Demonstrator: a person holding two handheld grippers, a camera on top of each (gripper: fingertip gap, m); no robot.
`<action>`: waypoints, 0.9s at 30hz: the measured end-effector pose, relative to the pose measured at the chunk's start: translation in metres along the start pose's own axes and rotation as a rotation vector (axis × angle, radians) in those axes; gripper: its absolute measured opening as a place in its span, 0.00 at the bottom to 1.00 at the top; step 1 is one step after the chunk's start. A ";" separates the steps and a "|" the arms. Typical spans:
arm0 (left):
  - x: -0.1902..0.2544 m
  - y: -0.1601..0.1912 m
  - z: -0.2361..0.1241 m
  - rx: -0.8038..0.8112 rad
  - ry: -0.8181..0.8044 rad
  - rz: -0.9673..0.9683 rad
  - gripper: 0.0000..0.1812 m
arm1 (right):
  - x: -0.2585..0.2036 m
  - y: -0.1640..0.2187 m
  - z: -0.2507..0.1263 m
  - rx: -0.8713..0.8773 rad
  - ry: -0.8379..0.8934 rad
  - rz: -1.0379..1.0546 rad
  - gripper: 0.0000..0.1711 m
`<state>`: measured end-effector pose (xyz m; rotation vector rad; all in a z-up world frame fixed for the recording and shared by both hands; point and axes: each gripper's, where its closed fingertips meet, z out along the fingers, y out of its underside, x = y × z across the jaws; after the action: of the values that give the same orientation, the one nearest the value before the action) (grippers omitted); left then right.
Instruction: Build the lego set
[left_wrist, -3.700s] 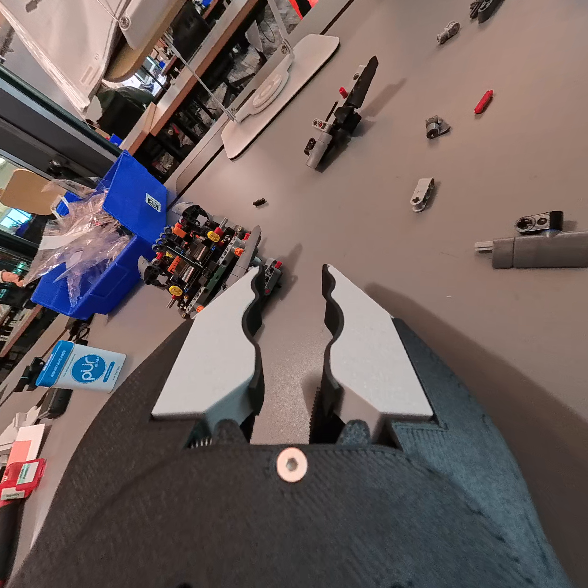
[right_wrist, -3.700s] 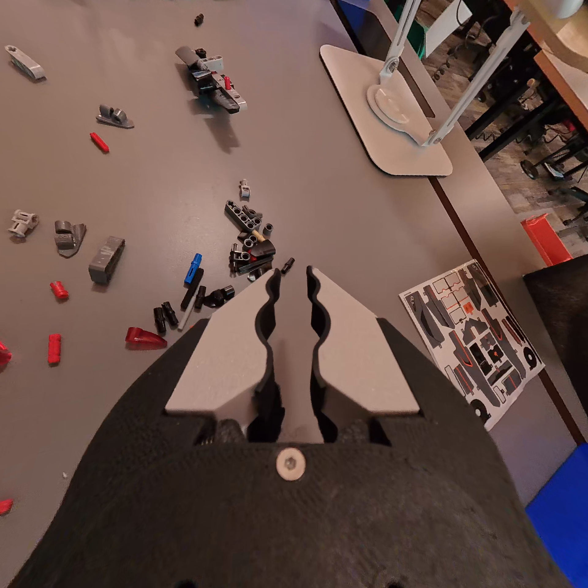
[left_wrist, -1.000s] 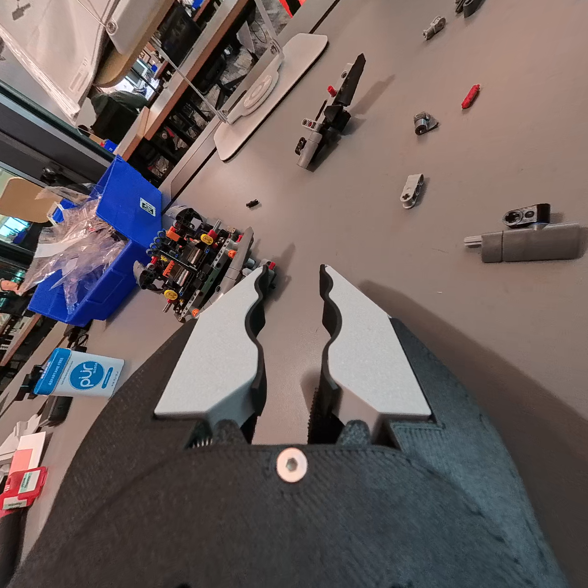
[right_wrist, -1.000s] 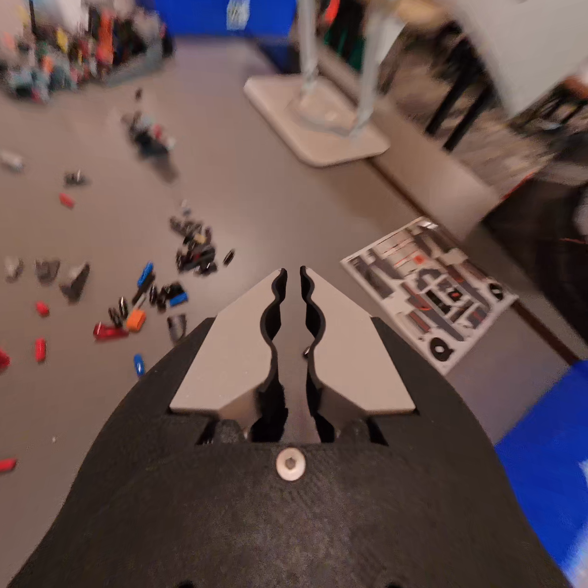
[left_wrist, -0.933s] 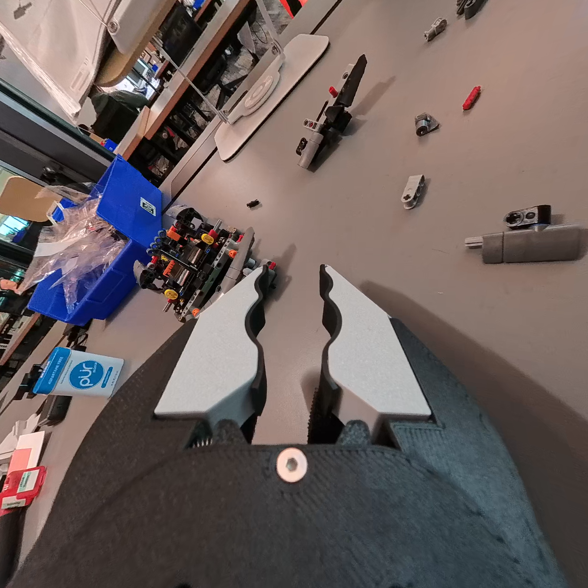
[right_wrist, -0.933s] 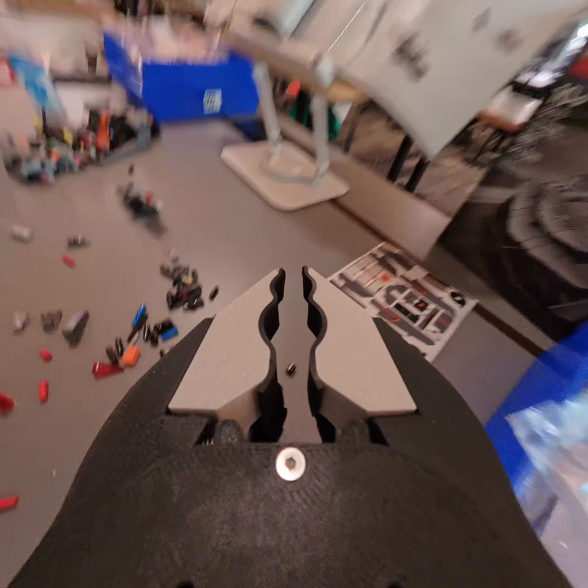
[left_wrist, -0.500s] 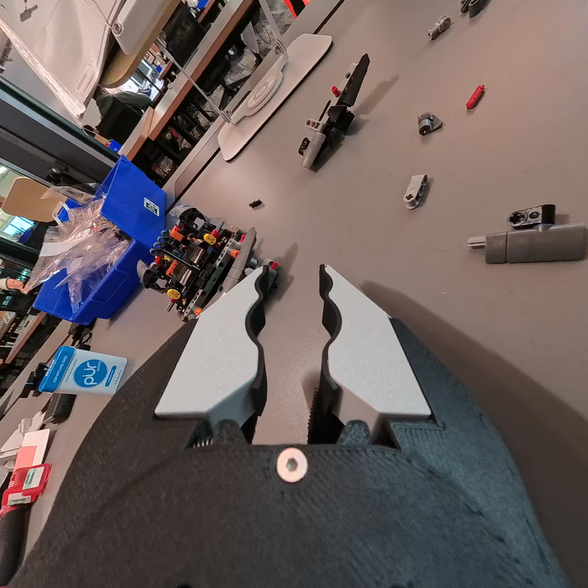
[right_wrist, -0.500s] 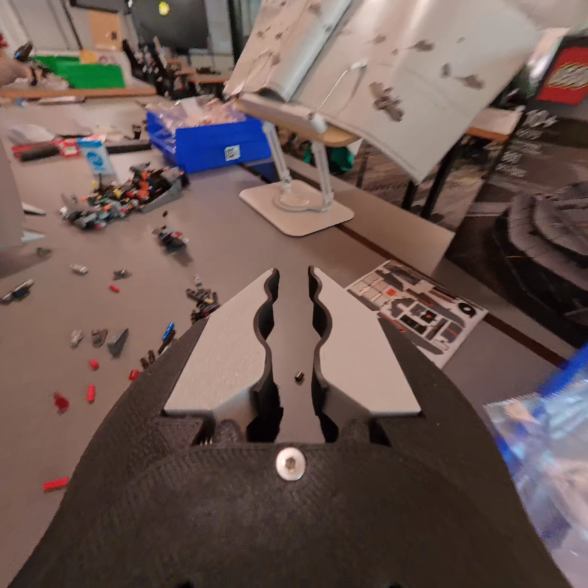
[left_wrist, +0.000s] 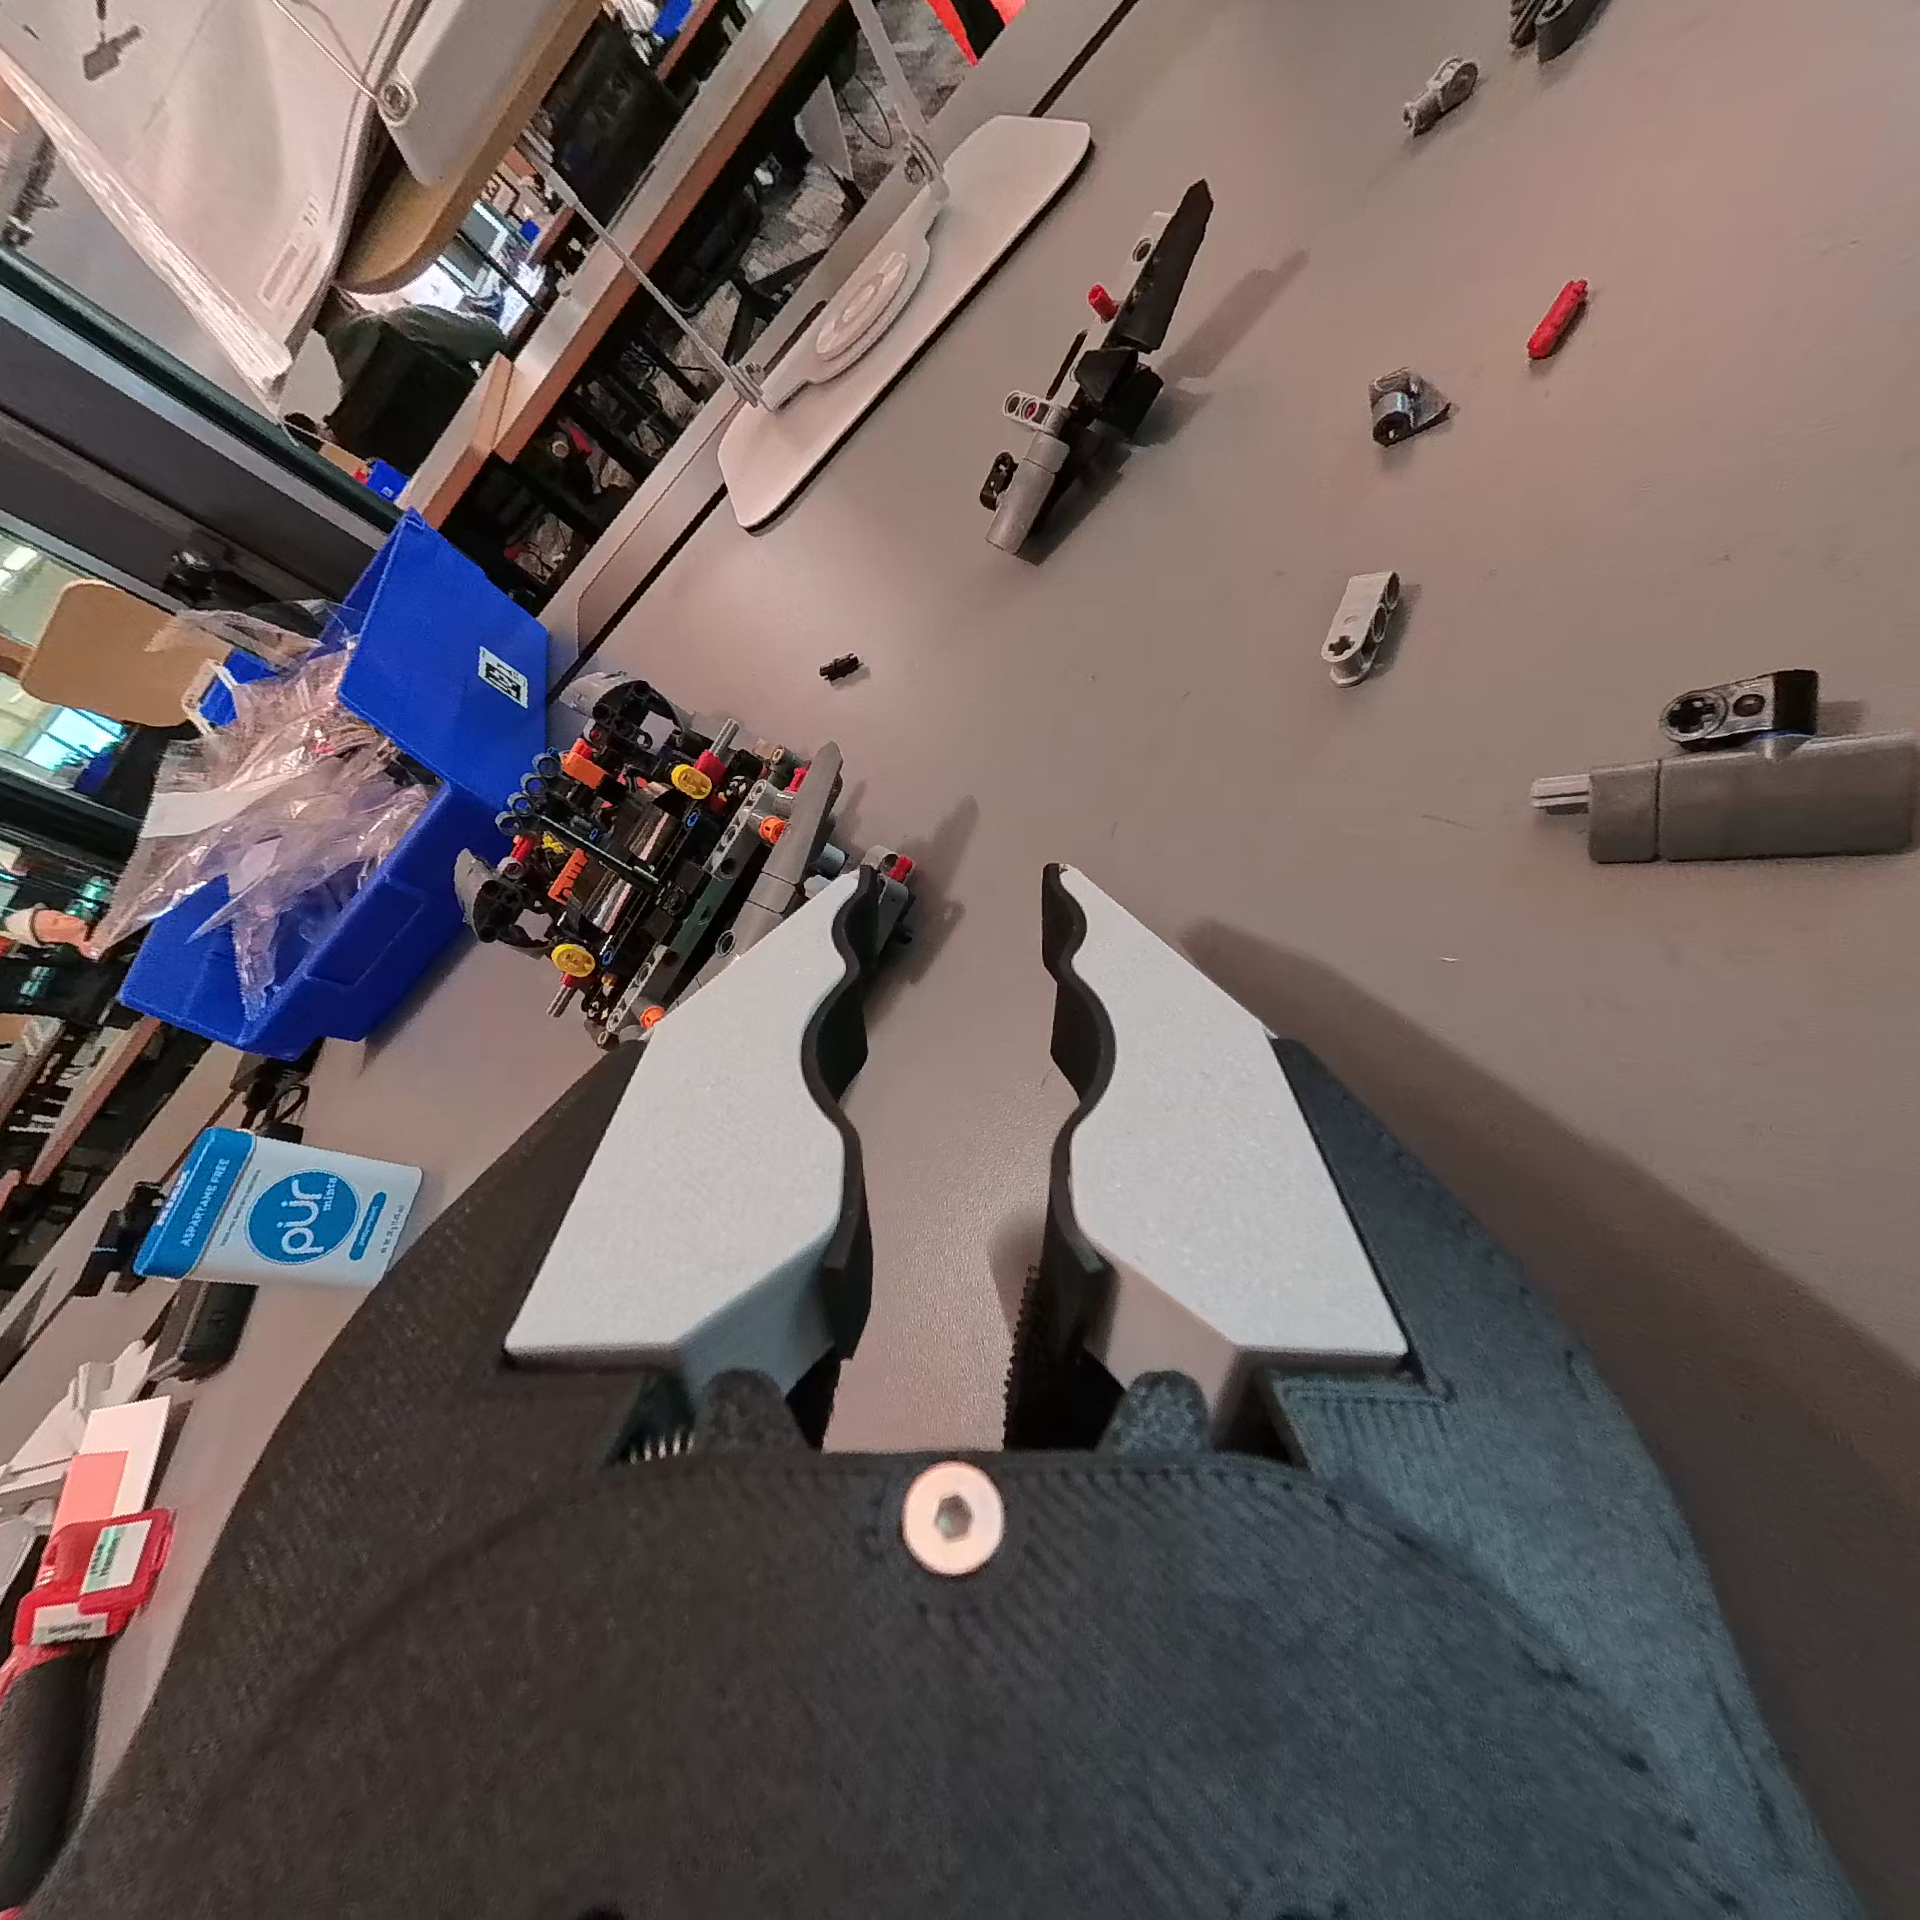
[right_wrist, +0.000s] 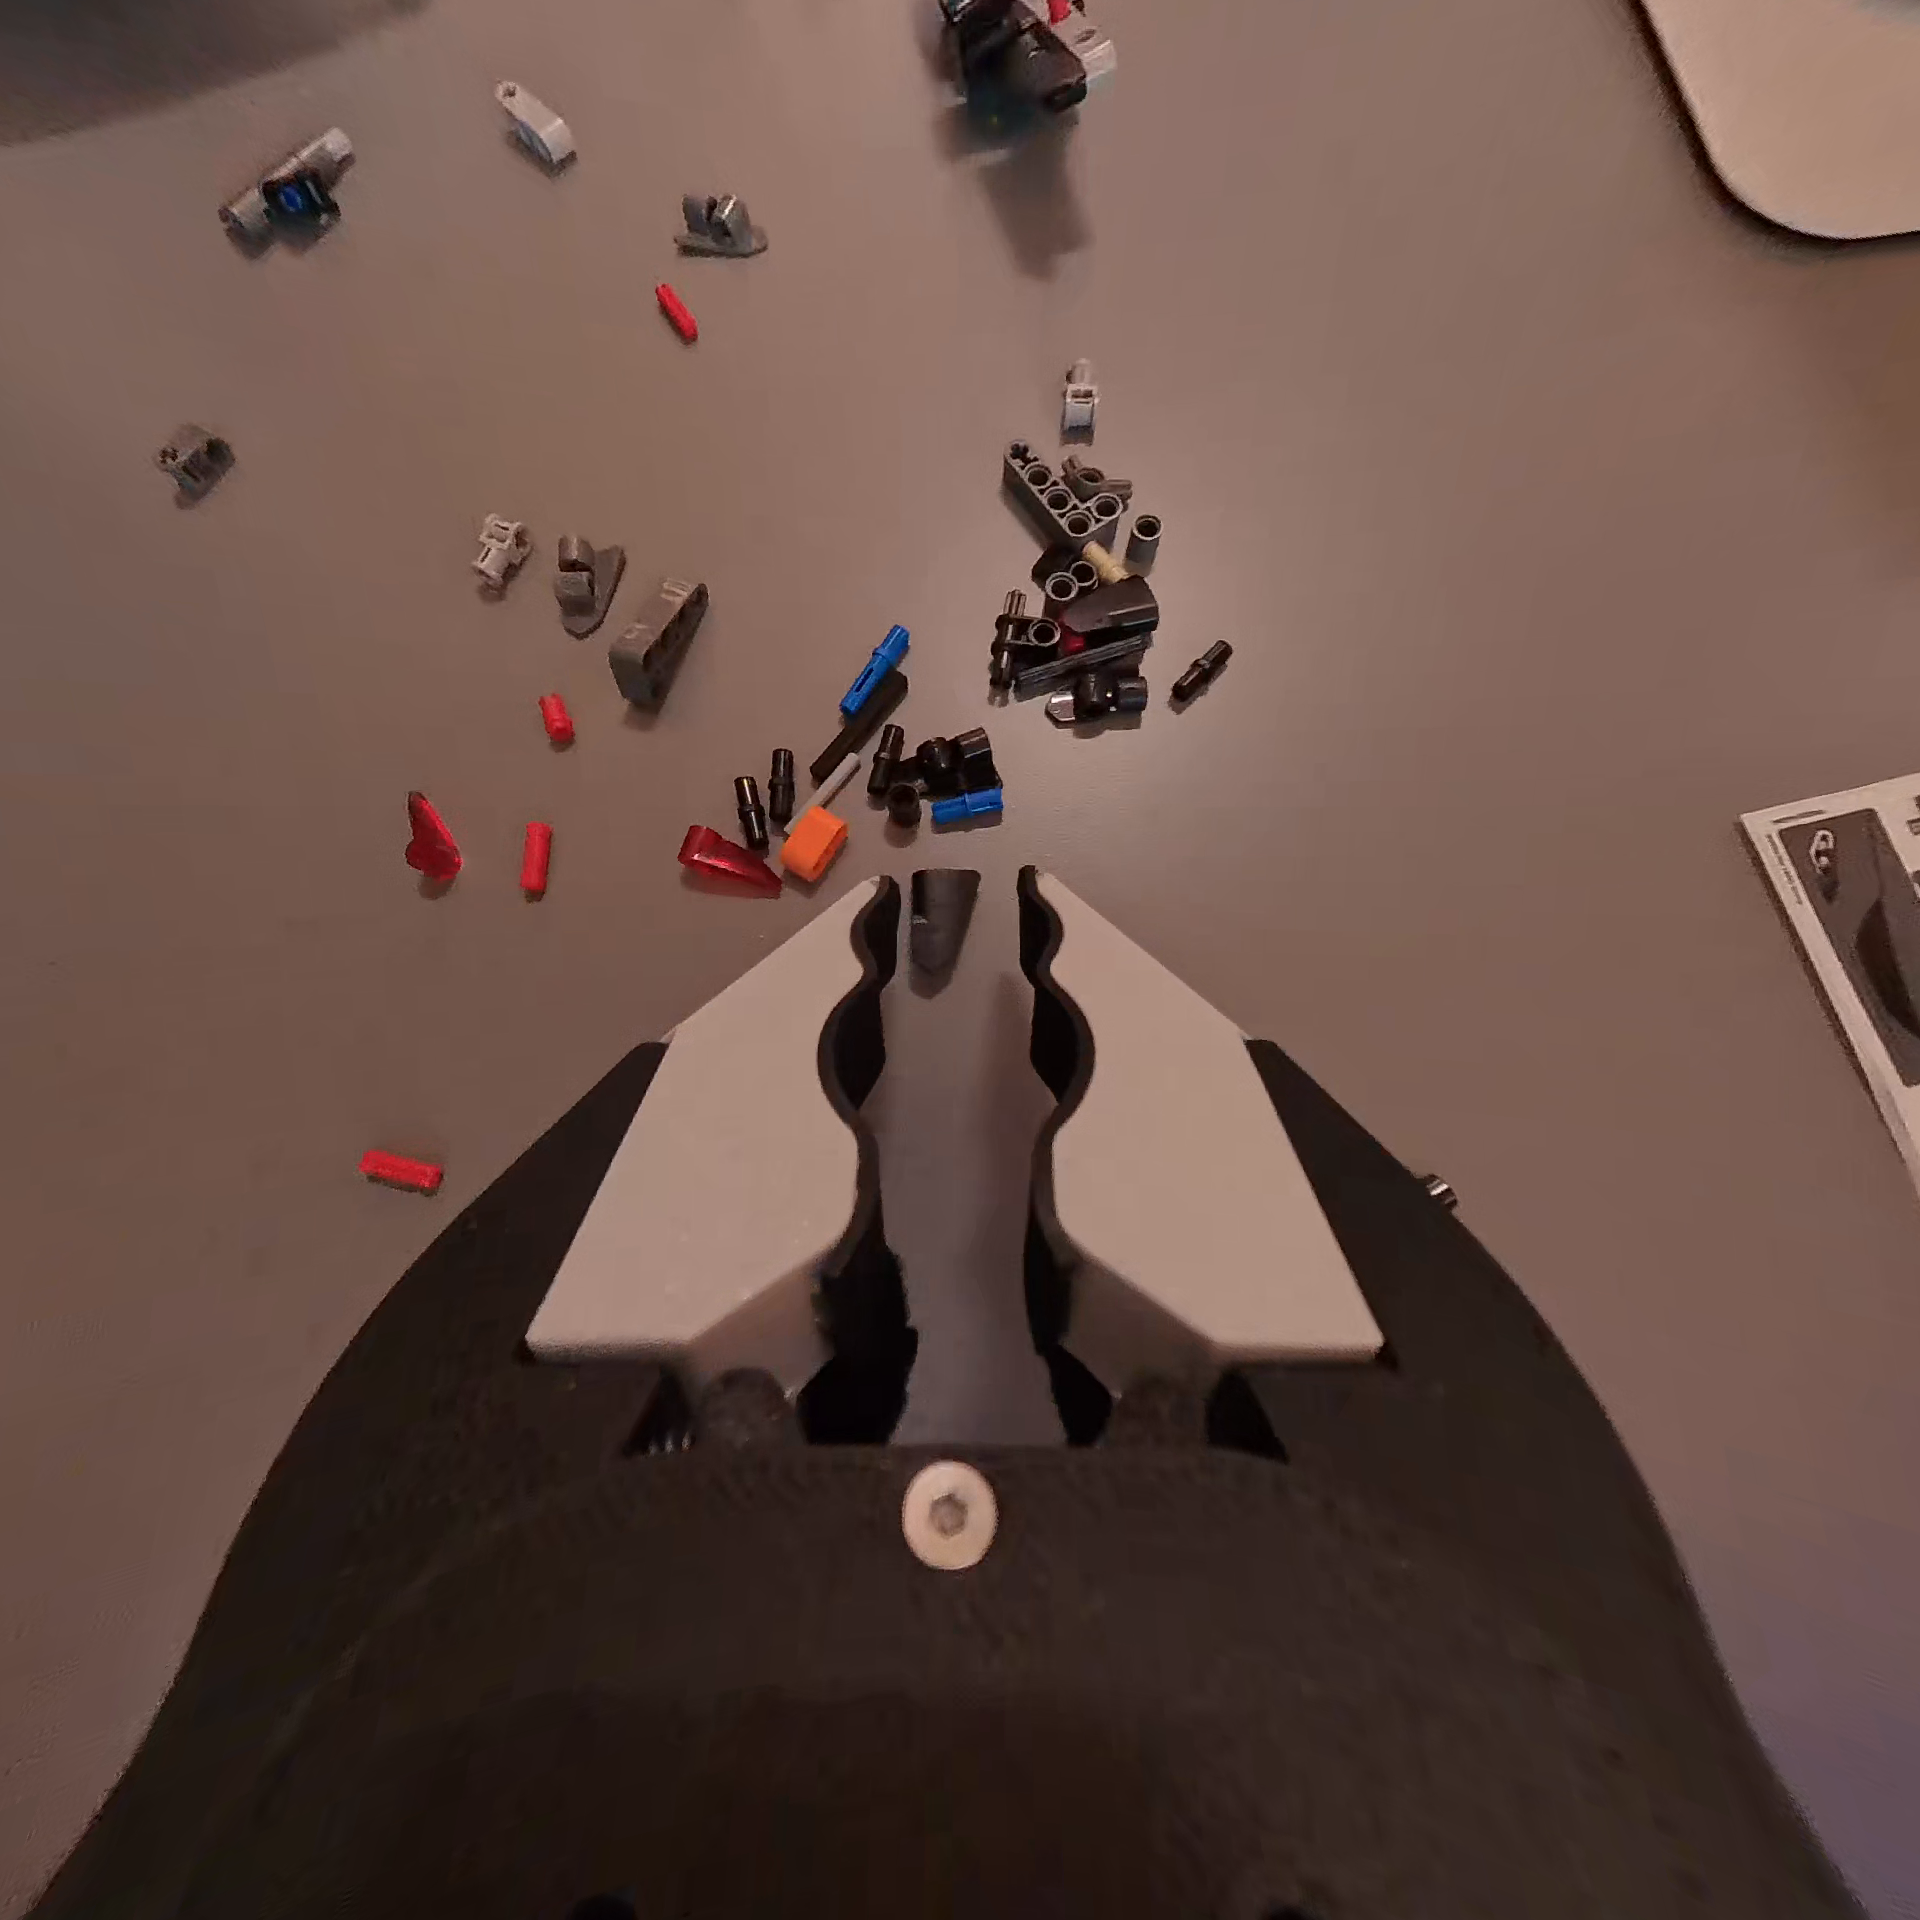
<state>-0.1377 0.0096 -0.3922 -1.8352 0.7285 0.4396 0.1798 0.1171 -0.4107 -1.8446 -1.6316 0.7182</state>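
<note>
- Left gripper sits low over the grey bench, fingers spread apart with only bare bench between them.
- Just beyond its left fingertip lies the part-built lego model, a dense black frame with orange, yellow and red bits, close beside the blue bin stuffed with clear bags.
- Farther out on that side: a slim black-and-grey sub-assembly, a grey block with a black connector, a light grey connector and a red pin.
- Right gripper looks down from above, fingers parted, holding nothing.
- A dark wedge-shaped piece lies on the bench right in the gap at its fingertips; whether either finger touches it, can't tell.
- Just ahead sits a scatter of loose parts: an orange piece, blue pins, black pins, red bits and grey connectors.
- A sticker sheet sits at the right edge.
</note>
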 end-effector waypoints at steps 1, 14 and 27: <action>0.000 0.000 0.000 0.001 0.000 -0.001 0.16 | -0.001 0.000 0.001 -0.001 -0.002 -0.005 0.12; -0.006 -0.005 -0.005 0.042 -0.025 -0.026 0.16 | -0.014 -0.015 0.000 0.052 -0.040 -0.056 0.11; -0.034 -0.004 -0.030 0.146 -0.030 -0.236 0.20 | -0.067 -0.096 -0.040 0.276 0.027 -0.108 0.13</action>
<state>-0.1612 -0.0083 -0.3577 -1.7469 0.5021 0.2529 0.1346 0.0567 -0.3119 -1.5530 -1.5173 0.8225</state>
